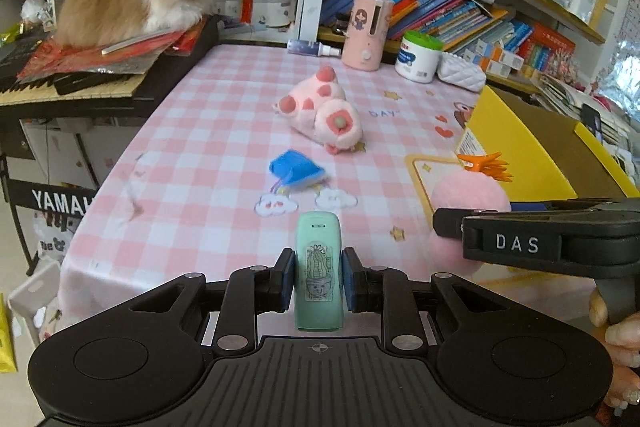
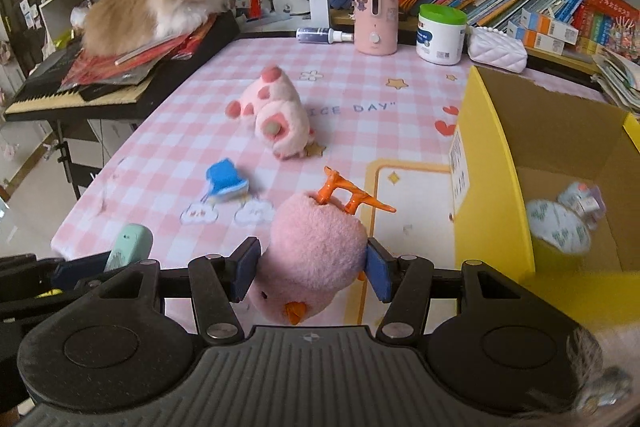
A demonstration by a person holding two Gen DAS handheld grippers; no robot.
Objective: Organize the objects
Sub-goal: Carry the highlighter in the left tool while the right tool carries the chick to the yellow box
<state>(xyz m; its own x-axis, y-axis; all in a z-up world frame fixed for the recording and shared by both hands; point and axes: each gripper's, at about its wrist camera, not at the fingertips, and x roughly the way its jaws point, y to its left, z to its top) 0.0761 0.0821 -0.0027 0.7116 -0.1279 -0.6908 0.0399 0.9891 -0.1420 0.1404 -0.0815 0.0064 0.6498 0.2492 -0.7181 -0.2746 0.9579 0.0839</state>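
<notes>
A mint case [image 1: 318, 275] is being clamped upright by the left gripper [image 1: 318, 277]; a pink plush [image 2: 314, 255] is being squeezed by the right gripper [image 2: 312, 269] beside the yellow box [image 2: 494, 187]. The soft plush may be snagged on the box wall.

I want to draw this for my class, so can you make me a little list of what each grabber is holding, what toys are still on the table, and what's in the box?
left gripper: shut on mint green case
right gripper: shut on pink plush chick, feet up
on the table: pink spotted plush, blue toy
yellow box: open, roll of tape inside
cat: lying on the keyboard, beside the table
</notes>
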